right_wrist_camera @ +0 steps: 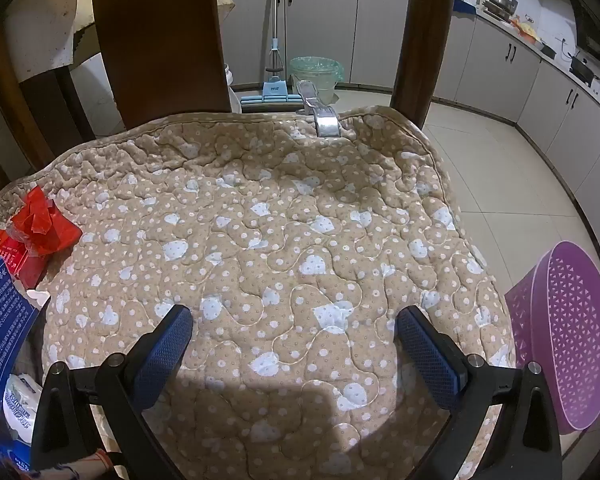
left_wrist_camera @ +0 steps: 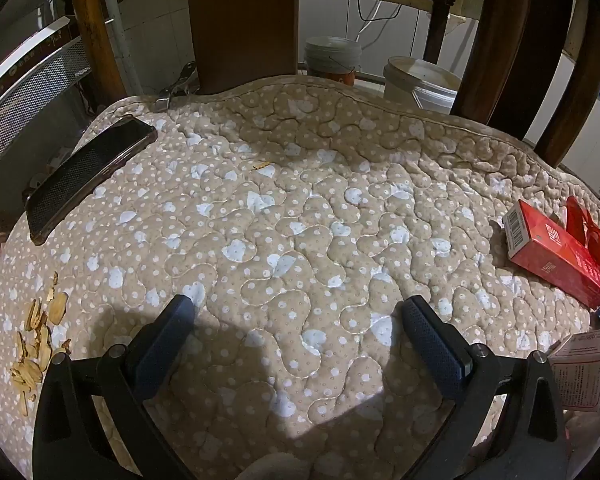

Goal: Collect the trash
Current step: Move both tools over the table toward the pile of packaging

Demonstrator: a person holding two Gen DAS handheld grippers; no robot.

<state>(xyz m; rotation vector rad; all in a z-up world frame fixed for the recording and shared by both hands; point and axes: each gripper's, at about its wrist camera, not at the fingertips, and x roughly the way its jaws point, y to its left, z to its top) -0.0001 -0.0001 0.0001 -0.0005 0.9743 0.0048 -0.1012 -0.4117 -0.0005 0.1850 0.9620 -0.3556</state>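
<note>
The trash lies scattered on a quilted seat cushion [left_wrist_camera: 300, 208] that covers a wooden chair. A heap of nut shells [left_wrist_camera: 36, 344] sits at the cushion's left edge in the left wrist view, with one small scrap [left_wrist_camera: 261, 166] lying alone toward the middle of the cushion. A red carton [left_wrist_camera: 556, 254] lies flat at the right edge in that view, with a crumpled red wrapper [left_wrist_camera: 590, 236] touching its far side; the same carton [right_wrist_camera: 18, 254] and wrapper [right_wrist_camera: 44, 220] appear at the left edge in the right wrist view. A white printed box [left_wrist_camera: 584, 372] stands just beside the carton, nearer the camera. A blue printed box [right_wrist_camera: 0, 328] stands at the left edge of the right wrist view. A phone [left_wrist_camera: 88, 176] lies face up on the cushion's far left corner, well apart from the shells. The left gripper [left_wrist_camera: 296, 312] hangs over the middle of the cushion, fingers [left_wrist_camera: 164, 344] released and spread wide with nothing between them. The right gripper [right_wrist_camera: 294, 322] hangs over the cushion's right half, fingers [right_wrist_camera: 428, 356] likewise released and empty. A purple perforated basket [right_wrist_camera: 568, 344] stands on the floor just beside the cushion's right edge. A metal clip [right_wrist_camera: 320, 110] grips the cushion's far edge. Beyond the chair back stand two white buckets [left_wrist_camera: 332, 58], a mop [right_wrist_camera: 274, 40] and a lined bin [right_wrist_camera: 316, 76].
</note>
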